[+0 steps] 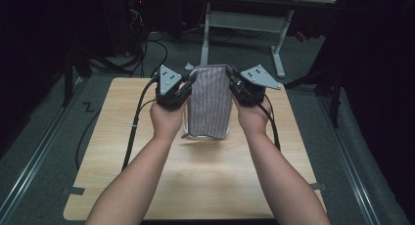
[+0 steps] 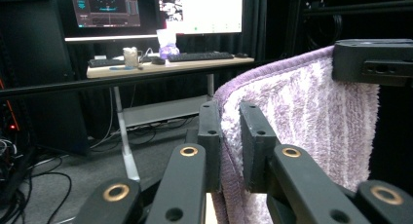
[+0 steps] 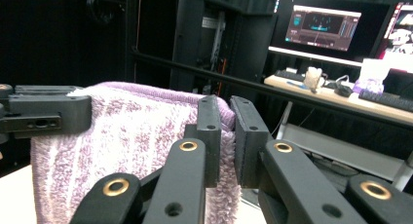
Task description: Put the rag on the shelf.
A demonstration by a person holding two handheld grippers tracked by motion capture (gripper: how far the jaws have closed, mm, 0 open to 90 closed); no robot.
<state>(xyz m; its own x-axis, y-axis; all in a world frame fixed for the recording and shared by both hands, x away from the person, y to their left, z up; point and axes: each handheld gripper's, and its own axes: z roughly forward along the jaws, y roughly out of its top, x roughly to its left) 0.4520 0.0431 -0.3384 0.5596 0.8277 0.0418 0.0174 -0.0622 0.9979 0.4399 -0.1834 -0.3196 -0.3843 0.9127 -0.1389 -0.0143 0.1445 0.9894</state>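
Forearms (image 1: 142, 176) reaching in, left gripper (image 1: 192, 81) and right gripper (image 1: 229, 79) both clamped on purple towel (image 1: 210, 100), lifted off the surface (image 1: 205, 181).

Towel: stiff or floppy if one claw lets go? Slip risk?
Probably floppy: the towel hangs limp from its top edge, pinched at each upper corner by the left claw and right claw. Released on one side, it would likely swing and droop from the other. Slip seems unlikely; the terry pile looks grippy between the jaws. Likely light for its size.
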